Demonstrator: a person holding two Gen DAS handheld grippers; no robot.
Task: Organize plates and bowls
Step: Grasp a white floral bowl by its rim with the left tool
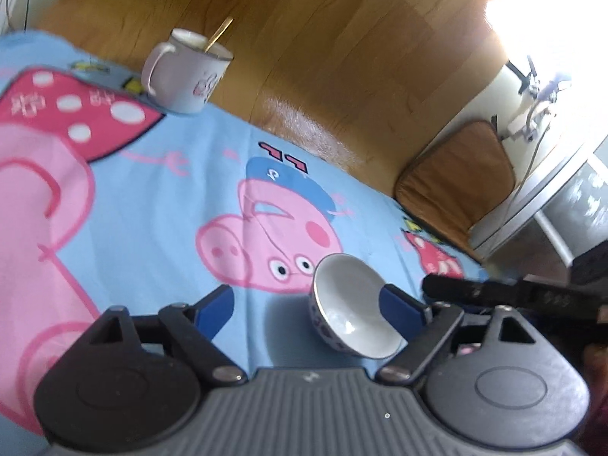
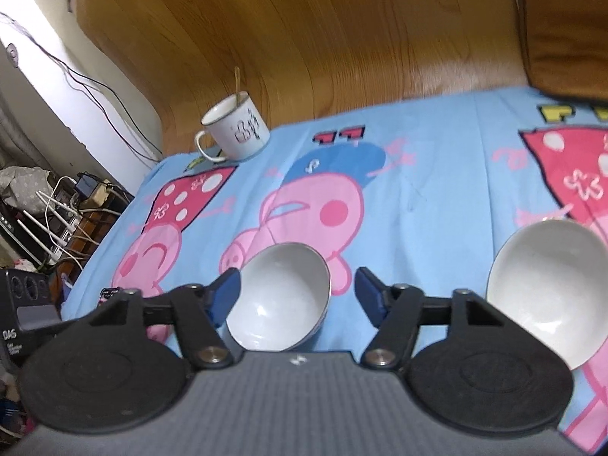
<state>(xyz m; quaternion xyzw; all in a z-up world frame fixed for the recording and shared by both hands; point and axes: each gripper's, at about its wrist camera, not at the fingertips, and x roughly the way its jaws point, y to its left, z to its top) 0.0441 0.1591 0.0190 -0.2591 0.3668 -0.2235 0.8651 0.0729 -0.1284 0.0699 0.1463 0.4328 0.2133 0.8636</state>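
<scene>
- The left gripper [image 1: 307, 304] is spread wide, and its two blue fingers hold nothing.
- A small bowl [image 1: 351, 309] sits on the blue cartoon cloth [image 1: 159, 205]. It is white inside and has a blue pattern outside.
- In the left wrist view, this small bowl is close to the right blue finger [image 1: 399, 304]. I cannot tell if they touch. The other blue finger is well apart from the bowl.
- The right gripper [image 2: 298, 296] is spread wide too, and it holds nothing.
- In the right wrist view, the small bowl [image 2: 281, 300] sits between the two blue fingers, closer to the left finger [image 2: 224, 296]. It looks like it is just beside that finger.
- A big white bowl [image 2: 547, 288] sits on the cloth [image 2: 437, 197], to the right of the small bowl and well apart from it.
- A white mug [image 2: 235, 131] with a spoon [image 2: 237, 87] in it stands far behind the small bowl, at the back edge of the cloth.
- The mug [image 1: 186, 72] shows in the left wrist view too, far behind the small bowl and to its left.
- A pink pig with a blue cap [image 1: 273, 224] is drawn on the cloth just behind the small bowl.
- A brown wooden floor [image 2: 304, 38] lies past the cloth, behind the mug.
</scene>
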